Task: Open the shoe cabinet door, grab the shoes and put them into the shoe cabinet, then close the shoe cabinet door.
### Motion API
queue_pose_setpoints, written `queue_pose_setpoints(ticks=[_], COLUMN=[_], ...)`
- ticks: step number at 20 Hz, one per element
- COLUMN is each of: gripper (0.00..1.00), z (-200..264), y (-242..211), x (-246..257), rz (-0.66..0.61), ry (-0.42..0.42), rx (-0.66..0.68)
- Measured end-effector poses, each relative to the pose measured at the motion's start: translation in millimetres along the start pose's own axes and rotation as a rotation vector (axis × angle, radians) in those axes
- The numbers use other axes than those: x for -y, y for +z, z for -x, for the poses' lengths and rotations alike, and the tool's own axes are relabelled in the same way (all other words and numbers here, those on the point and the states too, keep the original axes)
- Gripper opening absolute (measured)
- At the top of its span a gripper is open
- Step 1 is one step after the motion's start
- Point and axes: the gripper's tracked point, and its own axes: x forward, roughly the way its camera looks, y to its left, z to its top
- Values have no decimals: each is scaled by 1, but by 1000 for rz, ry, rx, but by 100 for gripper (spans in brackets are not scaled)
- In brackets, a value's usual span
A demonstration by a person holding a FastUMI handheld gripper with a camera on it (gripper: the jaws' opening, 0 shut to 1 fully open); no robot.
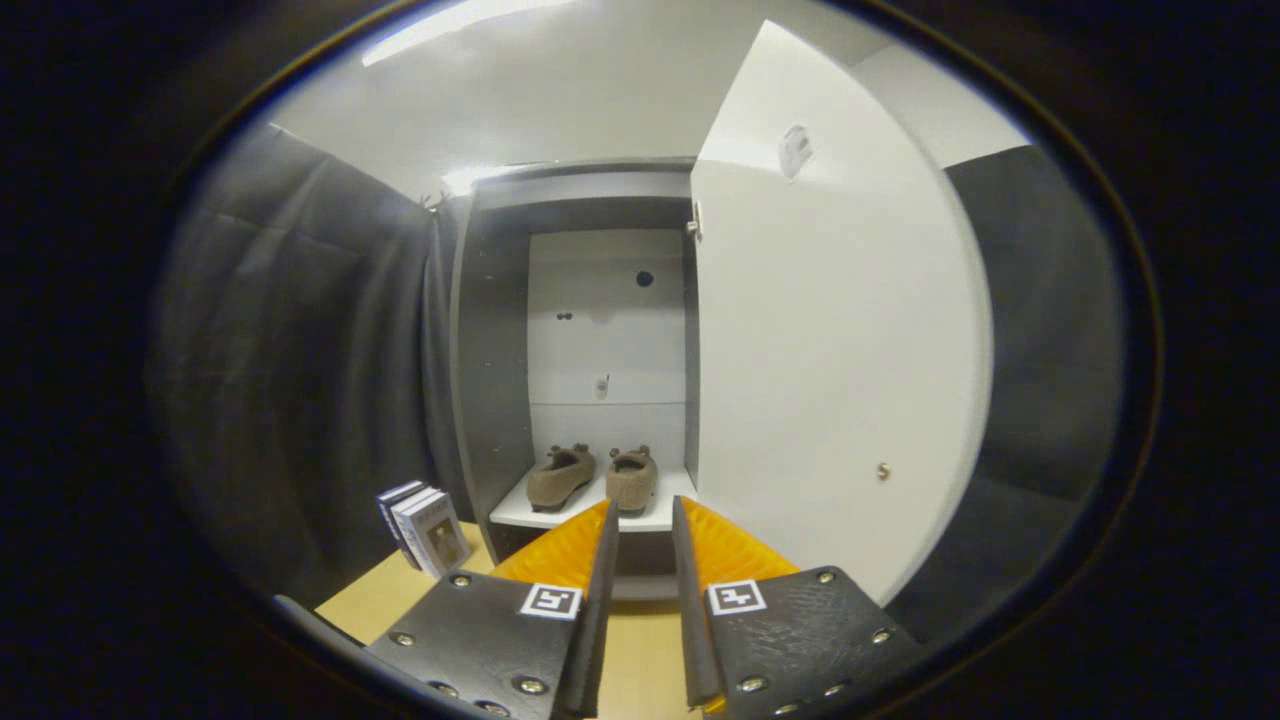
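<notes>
The shoe cabinet (490,380) stands ahead with dark grey walls and a white back panel. Its white door (830,370) is swung open to the right, with a small knob (883,470) low on it. Two brown shoes rest side by side on the white bottom shelf (670,510): the left shoe (561,476) and the right shoe (631,478). My gripper (643,506) is just in front of the shelf edge, below the shoes. Its fingers stand a narrow gap apart with nothing between them.
Several boxes (425,527) lean against the cabinet's left side on a light wooden surface (390,598). Dark curtains hang to the left and behind the open door. The door blocks the right side.
</notes>
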Motion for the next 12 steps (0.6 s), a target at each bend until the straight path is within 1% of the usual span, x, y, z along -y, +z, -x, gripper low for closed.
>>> queue_pose_setpoints(ticks=[4, 7, 12], gripper=[32, 32, 32], z=[33, 52, 66], y=[10, 17, 25], x=[21, 45, 89], rz=[-10, -11, -27], ry=[-5, -46, -129], rx=[31, 50, 65])
